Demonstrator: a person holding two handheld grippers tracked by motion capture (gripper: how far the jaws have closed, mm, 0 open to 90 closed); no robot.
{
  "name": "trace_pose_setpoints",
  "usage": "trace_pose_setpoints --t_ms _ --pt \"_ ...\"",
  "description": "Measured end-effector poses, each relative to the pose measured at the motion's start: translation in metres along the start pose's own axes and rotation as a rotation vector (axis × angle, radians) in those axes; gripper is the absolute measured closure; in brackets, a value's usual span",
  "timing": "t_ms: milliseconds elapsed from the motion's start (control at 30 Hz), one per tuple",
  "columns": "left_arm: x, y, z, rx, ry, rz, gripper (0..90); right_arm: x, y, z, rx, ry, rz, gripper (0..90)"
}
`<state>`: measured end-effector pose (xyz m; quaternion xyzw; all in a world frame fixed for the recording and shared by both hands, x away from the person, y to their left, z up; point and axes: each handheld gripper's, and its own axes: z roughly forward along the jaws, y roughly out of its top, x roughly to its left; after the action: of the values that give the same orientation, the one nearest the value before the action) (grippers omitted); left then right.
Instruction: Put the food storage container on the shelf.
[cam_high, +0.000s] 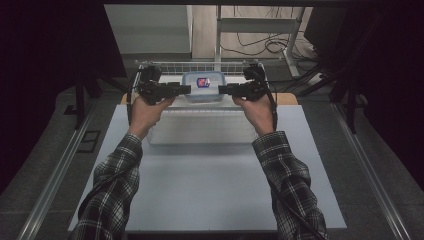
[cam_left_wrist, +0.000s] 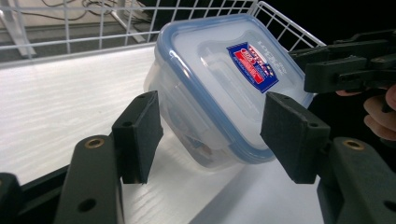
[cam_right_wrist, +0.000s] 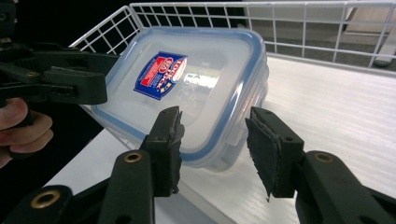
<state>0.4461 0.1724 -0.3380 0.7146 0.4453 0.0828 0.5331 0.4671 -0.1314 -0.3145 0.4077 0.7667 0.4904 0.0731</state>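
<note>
So, a clear plastic container (cam_high: 202, 86) with a blue-rimmed lid and a red-and-blue label (cam_high: 202, 82) sits at the far middle of the table (cam_high: 210, 200), inside a white wire basket (cam_high: 197, 66) on a white surface. Lid is on. In the high view the container sits level; it looks tilted in both gripper views (camera angle, most likely).

Left gripper (cam_high: 186, 89) points right at the container's left side, held by the person's left hand (cam_high: 146, 112). In the left gripper view its jaws are spread wide, pads (cam_left_wrist: 138, 135) on either side of the container's near corner, with a gap showing on both sides; not gripping. Left gripper (cam_left_wrist: 217, 133) has nothing between the pads except the container corner behind them.

Right gripper (cam_high: 223, 90) points left at the container's right side, held by the right hand (cam_high: 259, 112). In the right gripper view the right gripper (cam_right_wrist: 212, 142) is parted to a medium gap, pads (cam_right_wrist: 166, 140) just in front of the container's near corner, apart from it. One pad looks frayed at its edge.

Each gripper view also shows the other gripper farther off beside the container. Both tips are near the container, facing each other across it. Plaid sleeves (cam_high: 112, 187) come in from the bottom of the high view. A second clear bin (cam_high: 200, 127) lies nearer the person, between the forearms.
</note>
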Motion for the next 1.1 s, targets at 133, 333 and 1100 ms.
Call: trace_pose_setpoints --t_ms 133,333,1100 --pt "-0.003 0.004 0.001 0.002 0.037 0.016 41.4 0.001 0.001 0.002 -0.019 -0.019 0.013 54.5" --pt "-0.012 0.009 0.003 0.015 0.069 0.050 43.7 0.005 0.003 0.002 -0.019 -0.049 0.003 55.1" --pt "-0.027 -0.012 -0.003 0.010 0.120 0.134 55.0 0.007 -0.015 -0.003 -0.016 -0.026 -0.065 63.5"
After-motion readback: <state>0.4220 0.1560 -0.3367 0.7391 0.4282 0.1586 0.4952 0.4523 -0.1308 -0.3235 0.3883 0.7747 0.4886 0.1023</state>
